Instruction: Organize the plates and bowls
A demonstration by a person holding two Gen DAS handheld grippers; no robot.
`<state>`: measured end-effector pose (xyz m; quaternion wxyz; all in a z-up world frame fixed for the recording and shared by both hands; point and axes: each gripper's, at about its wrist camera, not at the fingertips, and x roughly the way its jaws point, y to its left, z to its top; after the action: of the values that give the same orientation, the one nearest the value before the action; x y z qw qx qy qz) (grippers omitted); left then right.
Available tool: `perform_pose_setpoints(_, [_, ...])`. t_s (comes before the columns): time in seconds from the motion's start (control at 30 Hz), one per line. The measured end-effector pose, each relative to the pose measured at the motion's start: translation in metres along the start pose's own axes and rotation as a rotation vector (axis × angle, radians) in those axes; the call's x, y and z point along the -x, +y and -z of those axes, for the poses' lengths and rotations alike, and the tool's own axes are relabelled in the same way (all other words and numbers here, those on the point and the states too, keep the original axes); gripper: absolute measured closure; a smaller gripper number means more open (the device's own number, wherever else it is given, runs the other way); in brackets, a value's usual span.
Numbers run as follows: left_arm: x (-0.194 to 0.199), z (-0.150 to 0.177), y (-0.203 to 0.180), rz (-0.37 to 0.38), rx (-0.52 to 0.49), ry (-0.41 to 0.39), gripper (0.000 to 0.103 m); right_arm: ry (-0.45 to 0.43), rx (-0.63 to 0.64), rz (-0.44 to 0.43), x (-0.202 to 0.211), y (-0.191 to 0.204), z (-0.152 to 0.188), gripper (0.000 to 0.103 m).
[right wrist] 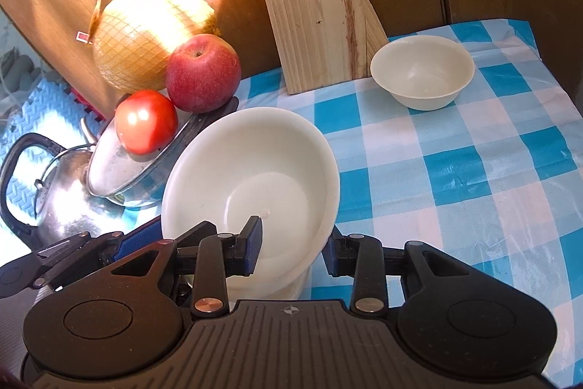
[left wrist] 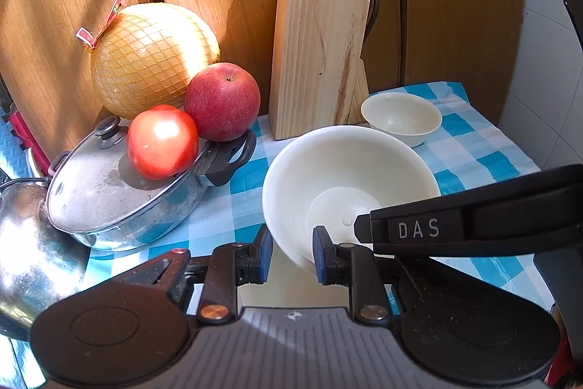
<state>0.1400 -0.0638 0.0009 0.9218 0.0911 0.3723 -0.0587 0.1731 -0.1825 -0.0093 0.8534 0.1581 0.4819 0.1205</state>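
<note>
White large bowl (right wrist: 251,185) is tilted over the checked cloth (right wrist: 455,170). Left gripper (left wrist: 291,254) clamps its near rim; right gripper (right wrist: 293,243) straddles the rim, pads apart. Small bowl (right wrist: 422,72) sits beyond, nearer the right gripper.

1. I see a table covered with a blue-and-white checked cloth (right wrist: 473,177).
2. A wooden knife block (left wrist: 317,61) stands at the back edge.
3. A small cream bowl (right wrist: 422,72) sits just beside the block.
4. A lidded steel pot (left wrist: 120,195) rests at the left.
5. A netted pomelo (left wrist: 153,57) lies behind the pot.
</note>
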Motion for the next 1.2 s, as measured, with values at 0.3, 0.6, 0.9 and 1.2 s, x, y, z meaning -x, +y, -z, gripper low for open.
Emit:
perform_pose_setpoints(0.3, [0.006, 0.010, 0.003, 0.006, 0.001, 0.012, 0.086, 0.004, 0.012, 0.003, 0.004, 0.006, 0.012, 0.059])
perform_pose_setpoints(0.6, [0.009, 0.020, 0.004, 0.000, 0.004, 0.035, 0.086, 0.027, 0.017, 0.003, 0.003, 0.010, 0.022, 0.059])
perform_pose_setpoints(0.9, [0.010, 0.026, 0.006, -0.004, 0.009, 0.051, 0.086, 0.045, 0.028, 0.010, -0.001, 0.013, 0.028, 0.060])
perform_pose_setpoints(1.2, [0.003, 0.029, 0.007, -0.001, 0.019, 0.074, 0.086, 0.059, 0.046, 0.029, -0.006, 0.017, 0.030, 0.060])
